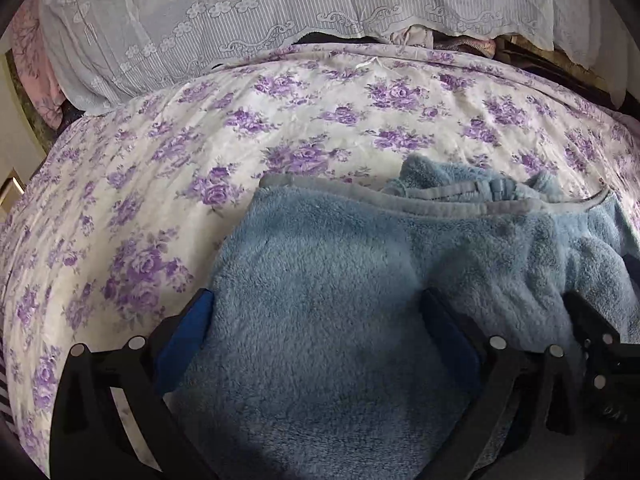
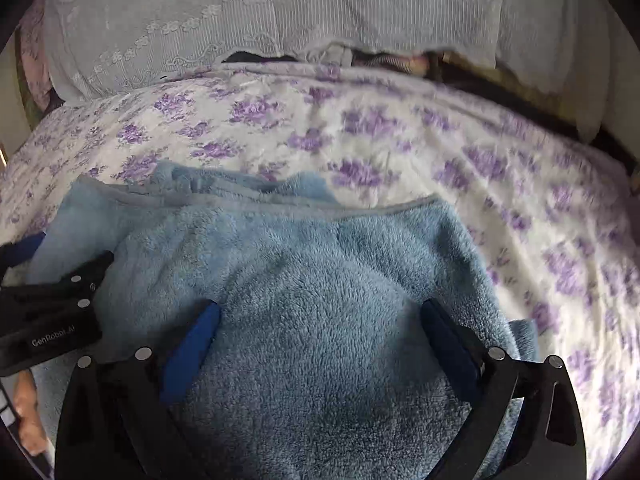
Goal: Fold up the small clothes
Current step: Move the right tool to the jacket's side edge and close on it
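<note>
Fluffy light-blue fleece garment (image 1: 320,280), grey-trimmed edge, lying on white bedspread with purple roses (image 1: 200,128), toward its near edge. Left gripper (image 1: 316,304) and right gripper (image 2: 320,312): fingers spread wide over fleece, pinching nothing. Left view alone: drawstring (image 1: 452,192). Right view alone: person's hand (image 2: 28,404). Beyond: white lace-trimmed cloth (image 1: 280,0).
</note>
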Motion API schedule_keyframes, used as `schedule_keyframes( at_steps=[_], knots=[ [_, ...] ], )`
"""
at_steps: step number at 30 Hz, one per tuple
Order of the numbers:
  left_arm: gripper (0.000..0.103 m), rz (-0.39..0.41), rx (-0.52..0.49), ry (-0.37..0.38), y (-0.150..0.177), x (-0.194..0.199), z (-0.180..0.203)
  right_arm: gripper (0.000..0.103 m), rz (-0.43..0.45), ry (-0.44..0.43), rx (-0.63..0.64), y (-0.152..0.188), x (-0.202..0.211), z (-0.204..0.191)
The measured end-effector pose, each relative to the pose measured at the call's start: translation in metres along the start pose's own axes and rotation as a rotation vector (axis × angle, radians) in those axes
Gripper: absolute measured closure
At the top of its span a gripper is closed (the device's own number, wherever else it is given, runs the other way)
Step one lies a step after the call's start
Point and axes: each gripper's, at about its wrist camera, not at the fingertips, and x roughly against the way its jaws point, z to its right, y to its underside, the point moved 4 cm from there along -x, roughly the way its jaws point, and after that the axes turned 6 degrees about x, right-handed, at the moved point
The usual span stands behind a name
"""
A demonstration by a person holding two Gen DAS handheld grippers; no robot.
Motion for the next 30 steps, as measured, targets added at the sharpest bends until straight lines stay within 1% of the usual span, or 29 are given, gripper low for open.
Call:
schedule_keyframes(
  at_steps=[1, 3, 5, 6, 7, 8, 9, 10, 11, 12, 13, 15, 16, 19, 21, 23, 24, 25, 27, 29, 30],
  knots=[
    [0.005, 0.01, 0.002, 0.015, -0.002, 0.008, -0.001, 0.003, 0.027, 0.007, 0.007, -0.002, 0.012, -0.002],
    [0.005, 0.028, 0.032, 0.065, 0.0, 0.028, -0.007, 0.003, 0.108, -0.019, 0.001, -0.004, 0.04, -0.002],
    [0.005, 0.025, 0.048, 0.124, 0.008, 0.045, -0.012, 0.003, 0.14, -0.052, 0.004, 0.002, 0.063, -0.004],
    [0.005, 0.022, 0.051, 0.137, 0.014, 0.051, -0.015, 0.003, 0.137, -0.067, 0.006, 0.009, 0.069, -0.005],
    [0.005, 0.012, 0.05, 0.133, 0.022, 0.052, -0.017, 0.003, 0.124, -0.084, 0.003, 0.021, 0.069, -0.007],
    [0.005, -0.01, 0.04, 0.124, 0.033, 0.05, -0.018, 0.003, 0.087, -0.103, -0.003, 0.038, 0.062, -0.007],
    [0.004, -0.042, 0.022, 0.115, 0.046, 0.043, -0.017, 0.003, 0.022, -0.123, -0.006, 0.056, 0.049, -0.01],
    [0.004, -0.056, 0.006, 0.102, 0.059, 0.036, -0.017, 0.003, -0.002, -0.131, -0.002, 0.069, 0.041, -0.012],
    [0.004, -0.026, 0.001, 0.089, 0.069, 0.034, -0.017, 0.003, 0.017, -0.134, 0.001, 0.069, 0.046, -0.013],
    [0.004, 0.022, 0.003, 0.085, 0.072, 0.039, -0.018, 0.003, 0.022, -0.137, 0.002, 0.063, 0.052, -0.012],
    [0.004, 0.033, 0.002, 0.086, 0.072, 0.043, -0.018, 0.003, 0.033, -0.138, -0.01, 0.061, 0.058, -0.01],
    [0.004, 0.071, 0.024, 0.11, 0.071, 0.055, -0.024, 0.003, 0.09, -0.136, -0.09, 0.064, 0.073, 0.005],
    [0.004, 0.085, 0.041, 0.124, 0.073, 0.06, -0.028, 0.003, 0.112, -0.16, -0.136, 0.067, 0.08, 0.014],
    [0.005, 0.081, 0.069, 0.167, 0.086, 0.071, -0.032, 0.003, 0.161, -0.295, -0.309, 0.084, 0.095, 0.05],
    [0.004, 0.091, 0.055, 0.16, 0.095, 0.078, -0.028, 0.003, 0.191, -0.379, -0.486, 0.102, 0.098, 0.081],
    [0.004, 0.11, 0.034, 0.139, 0.101, 0.085, -0.025, 0.003, 0.18, -0.438, -0.678, 0.124, 0.094, 0.108],
    [0.004, 0.114, 0.027, 0.133, 0.102, 0.089, -0.023, 0.003, 0.175, -0.478, -0.747, 0.134, 0.092, 0.116],
    [0.004, 0.112, 0.021, 0.131, 0.102, 0.091, -0.021, 0.003, 0.178, -0.526, -0.79, 0.143, 0.092, 0.121],
    [0.005, 0.098, 0.024, 0.139, 0.098, 0.094, -0.016, 0.003, 0.19, -0.6, -0.828, 0.154, 0.093, 0.12],
    [0.004, 0.085, 0.029, 0.149, 0.09, 0.099, -0.007, 0.003, 0.188, -0.638, -0.811, 0.157, 0.094, 0.112],
    [0.004, 0.082, 0.025, 0.152, 0.086, 0.101, -0.001, 0.003, 0.174, -0.657, -0.799, 0.157, 0.092, 0.106]
  ],
)
